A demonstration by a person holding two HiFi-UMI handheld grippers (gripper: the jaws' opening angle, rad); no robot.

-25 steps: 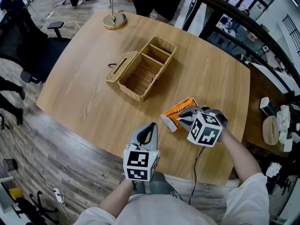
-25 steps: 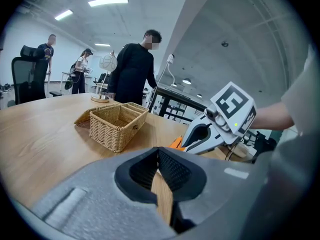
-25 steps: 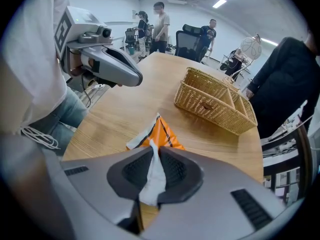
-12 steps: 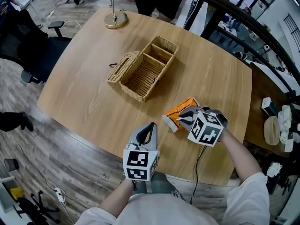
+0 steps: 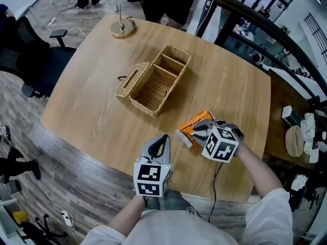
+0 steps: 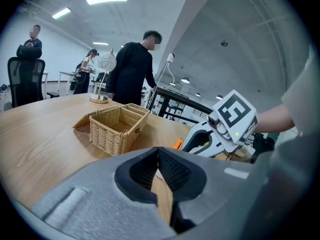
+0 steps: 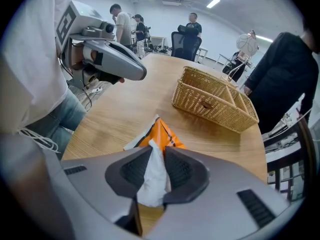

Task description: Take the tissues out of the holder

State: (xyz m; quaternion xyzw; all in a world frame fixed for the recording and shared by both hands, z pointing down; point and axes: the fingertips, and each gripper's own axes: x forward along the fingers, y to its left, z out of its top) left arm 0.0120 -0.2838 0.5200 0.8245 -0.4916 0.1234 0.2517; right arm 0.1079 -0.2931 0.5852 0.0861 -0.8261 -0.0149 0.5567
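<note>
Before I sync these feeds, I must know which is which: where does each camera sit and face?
Head view: on the person's head, looking steeply down at the table, basket and tissue pack; both forearms, the left gripper and right gripper show.
Left gripper view: on the left gripper, looking across the table along its closed fingers.
Right gripper view: on the right gripper, along its opening fingers, tissue pack between them.
Shared: every view shows the basket.
</note>
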